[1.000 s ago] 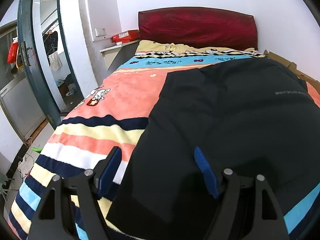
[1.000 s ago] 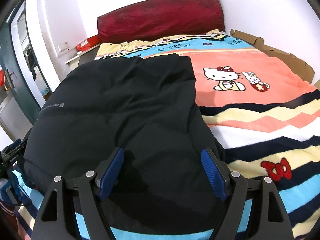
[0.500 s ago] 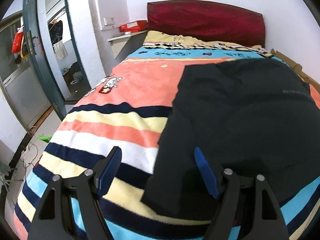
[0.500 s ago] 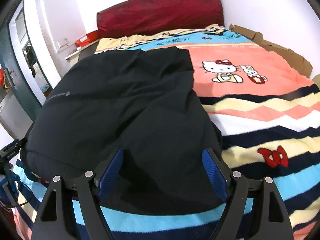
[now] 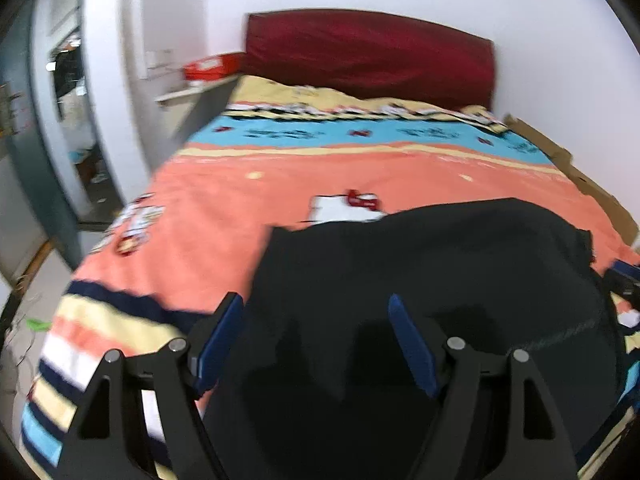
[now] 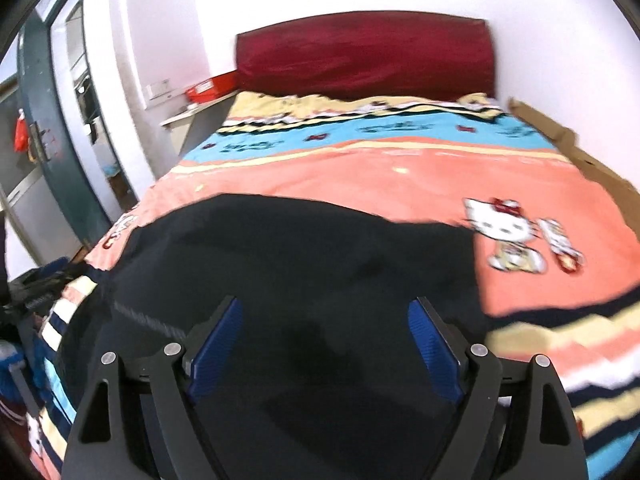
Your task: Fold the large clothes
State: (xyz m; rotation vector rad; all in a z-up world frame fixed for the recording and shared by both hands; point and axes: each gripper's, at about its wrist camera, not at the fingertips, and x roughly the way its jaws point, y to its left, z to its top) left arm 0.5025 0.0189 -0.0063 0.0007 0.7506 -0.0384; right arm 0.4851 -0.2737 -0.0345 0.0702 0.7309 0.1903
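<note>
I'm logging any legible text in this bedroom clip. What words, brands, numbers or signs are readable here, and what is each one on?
None can be read; both views are motion-blurred.
Pale print line on the black garment: blurred, unreadable.
Dark lettering on the blue band of the bedspread: blurred, unreadable.
White label on the red box by the headboard: too small and blurred.
Cartoon cat on the bedspread: a picture, no text.

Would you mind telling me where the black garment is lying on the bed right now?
The black garment lies on the near half of the striped cartoon blanket, in front of both grippers; in the right wrist view the cat print lies at its right.
</note>
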